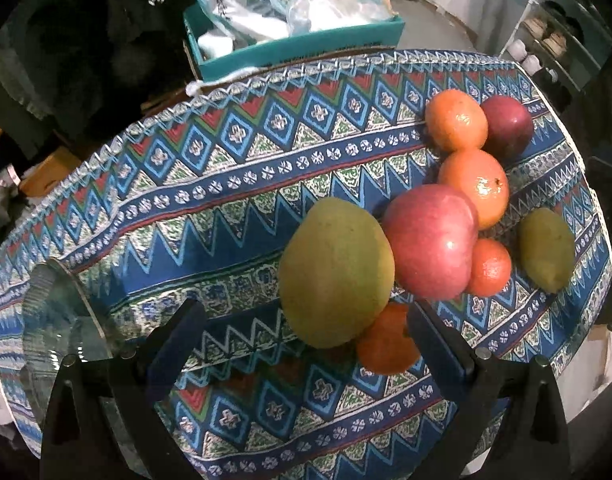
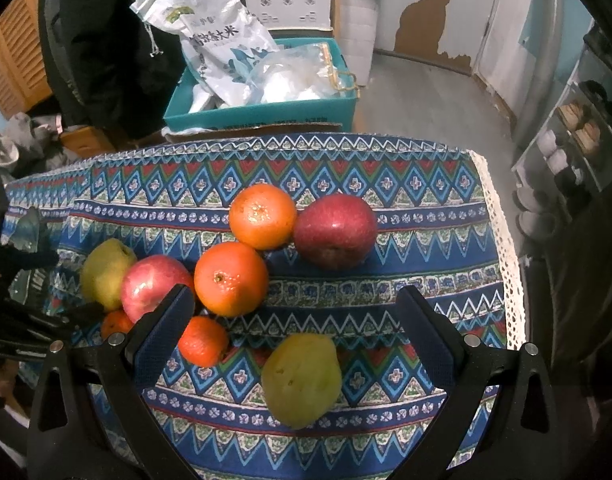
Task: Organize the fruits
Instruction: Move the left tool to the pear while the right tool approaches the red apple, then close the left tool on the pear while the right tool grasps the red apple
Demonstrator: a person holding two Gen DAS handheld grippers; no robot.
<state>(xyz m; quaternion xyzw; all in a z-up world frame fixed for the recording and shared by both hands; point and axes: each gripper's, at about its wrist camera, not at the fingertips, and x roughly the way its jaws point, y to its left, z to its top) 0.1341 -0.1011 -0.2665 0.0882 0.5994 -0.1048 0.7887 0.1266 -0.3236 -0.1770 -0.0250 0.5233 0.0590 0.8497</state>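
Both grippers are hovering over the patterned tablecloth (image 2: 425, 280) with jaws spread and holding nothing: the left gripper (image 1: 306, 344) near the big green pear (image 1: 335, 272), the right gripper (image 2: 296, 332) around a smaller pear (image 2: 302, 380). 2 apples and 4 oranges are clustering toward the table's right edge, and a glass bowl (image 1: 54, 320) is sitting at the left edge.

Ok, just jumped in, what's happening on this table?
Fruit sorting, nothing picked up yet. Both grippers are open and empty over the patterned tablecloth. The right gripper hovers over a lone green pear. The left gripper faces the cluster: a bigger pear, pink apple, oranges. A glass dish sits at its left.
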